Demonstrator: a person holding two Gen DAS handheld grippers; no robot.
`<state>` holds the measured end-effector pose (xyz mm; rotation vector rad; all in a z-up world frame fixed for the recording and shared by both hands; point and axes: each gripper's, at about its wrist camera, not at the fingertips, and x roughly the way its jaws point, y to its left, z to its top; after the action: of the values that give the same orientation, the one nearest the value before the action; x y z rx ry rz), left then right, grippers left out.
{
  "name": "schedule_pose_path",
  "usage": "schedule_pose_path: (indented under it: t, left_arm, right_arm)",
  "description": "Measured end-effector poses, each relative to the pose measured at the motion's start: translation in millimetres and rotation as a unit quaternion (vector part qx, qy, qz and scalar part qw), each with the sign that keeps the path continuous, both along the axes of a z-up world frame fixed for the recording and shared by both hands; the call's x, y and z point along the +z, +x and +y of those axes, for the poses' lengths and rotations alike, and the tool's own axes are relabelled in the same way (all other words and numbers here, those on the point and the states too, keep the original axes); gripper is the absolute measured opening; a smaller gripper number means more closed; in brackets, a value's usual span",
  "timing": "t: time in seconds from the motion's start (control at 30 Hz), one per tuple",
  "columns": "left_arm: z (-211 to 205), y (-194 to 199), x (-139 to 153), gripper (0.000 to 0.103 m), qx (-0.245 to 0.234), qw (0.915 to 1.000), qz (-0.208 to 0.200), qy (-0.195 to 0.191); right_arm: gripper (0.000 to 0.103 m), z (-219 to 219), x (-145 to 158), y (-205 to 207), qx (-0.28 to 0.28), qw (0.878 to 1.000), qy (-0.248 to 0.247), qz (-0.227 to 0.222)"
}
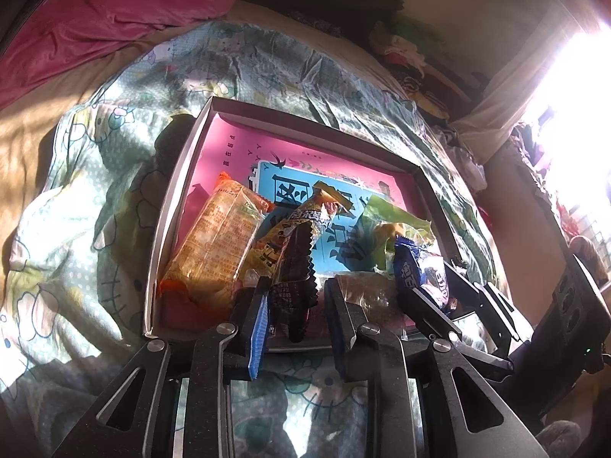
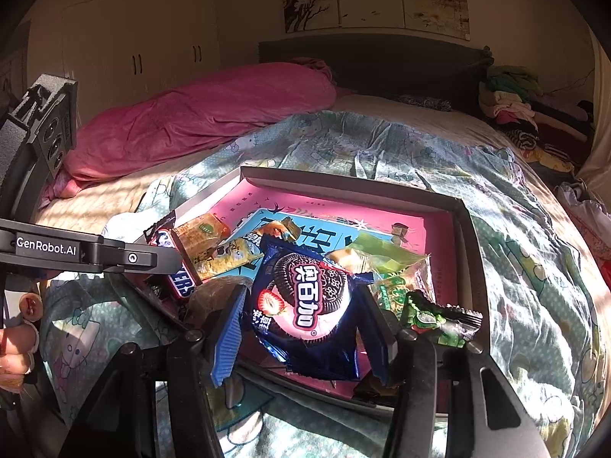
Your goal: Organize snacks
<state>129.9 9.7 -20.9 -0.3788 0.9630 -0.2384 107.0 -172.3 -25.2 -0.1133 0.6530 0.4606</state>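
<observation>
- Two snacks held right now, one in each gripper, both low over the near end of the shallow grey cardboard box with the pink printed floor (image 2: pixel 343 177).
- Left gripper (image 1: pixel 298 284): pinched on the dark brown crinkly candy bar with a zigzag end (image 1: pixel 296 267), at 9 o'clock in the right view, tipped up on a slant.
- Right gripper (image 2: pixel 305 294): clamped on the shiny blue cookie packet with a black cookie picture (image 2: pixel 309 282), right over the near box wall at 6 o'clock.
- Might slip out: slick, shiny wrappers, puffy with air, and easy to squish.
- Might crack the cookies inside with too hard a squeeze.
- Might bump together: very close, side by side, so best to move one at a time.
- Might tip the box: soft, lumpy blue cartoon quilt (image 2: pixel 382 141) underneath, not a flat floor.
- Might knock the small green-and-black packet (image 2: pixel 439 316) off the box corner at 4 o'clock, just beside the right finger.
- Might snag the heap in the box: see-through orange cracker pack (image 1: pixel 217 236) at 9 o'clock in the left view, limp green clear bag (image 2: pixel 382 255) at 2 o'clock in the right view, all loose and overlapping.
- Hard to see well too: bright sun glare and dark shadows over the shiny foil.
</observation>
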Motion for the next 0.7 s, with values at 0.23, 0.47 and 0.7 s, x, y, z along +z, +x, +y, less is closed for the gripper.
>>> schedule_pose_path:
  t: [0.23, 0.47, 0.7]
  left_arm:
    - [0, -1, 3, 0.032, -0.001, 1.0000, -0.003, 0.004]
    - [4, -2, 6, 0.034, 0.004, 1.0000, -0.005, 0.004]
    - [3, -7, 12, 0.035, 0.001, 0.9996, -0.015, 0.022]
  right_arm:
    - [0.061, 4, 0, -2, 0.012, 1.000, 0.000, -0.001]
    - [0.063, 6, 1, -5, 0.018, 1.000, -0.002, -0.006]
    - [0.063, 3, 5, -7, 0.017, 1.000, 0.003, -0.010]
